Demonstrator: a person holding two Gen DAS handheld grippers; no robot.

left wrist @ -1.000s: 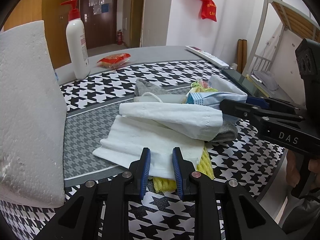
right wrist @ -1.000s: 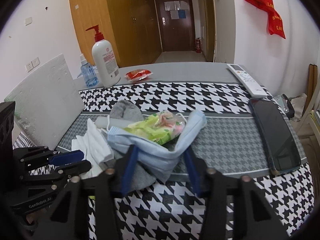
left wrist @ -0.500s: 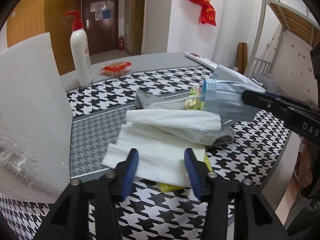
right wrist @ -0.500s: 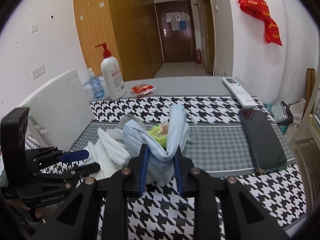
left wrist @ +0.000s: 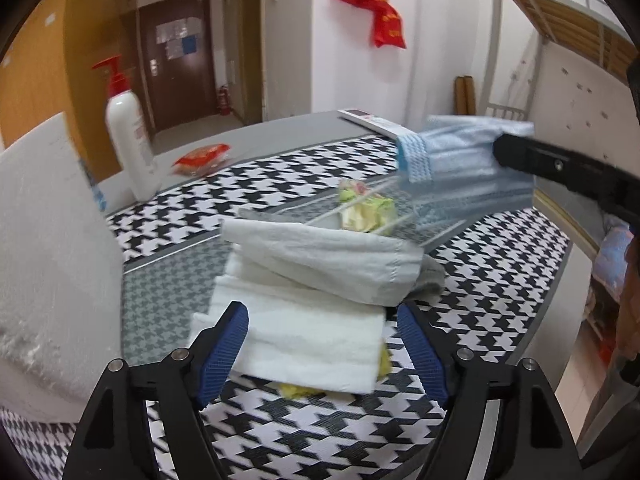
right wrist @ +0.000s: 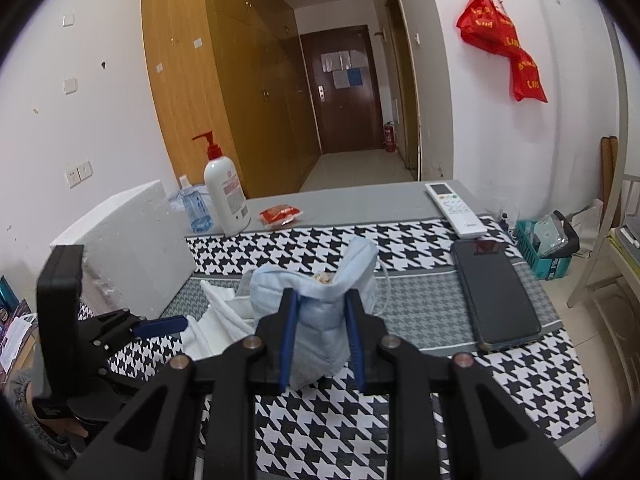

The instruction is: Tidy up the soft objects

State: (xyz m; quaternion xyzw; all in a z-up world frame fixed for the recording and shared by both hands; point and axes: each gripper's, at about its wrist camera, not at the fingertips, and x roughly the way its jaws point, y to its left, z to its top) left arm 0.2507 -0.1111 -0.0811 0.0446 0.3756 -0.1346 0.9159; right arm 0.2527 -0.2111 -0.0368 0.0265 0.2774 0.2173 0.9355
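My right gripper is shut on a light blue face mask, bunched between its pads and held above the table. In the left wrist view the face mask hangs at the right, its white ear loops trailing down to the pile. The pile holds a folded white cloth, a rolled white cloth, a grey sock and a yellow-green wrapper. My left gripper sits at the near edge of the folded cloth. Its jaws are opening, and the pads do not press on the cloth.
A white foam block stands at the left. A pump bottle and a red packet sit at the back. A remote and a dark phone lie to the right, near the table's edge.
The right gripper closed on the blue mask and lifted it off the pile. The left gripper's jaws spread wide and it drew back slightly from the folded cloth.
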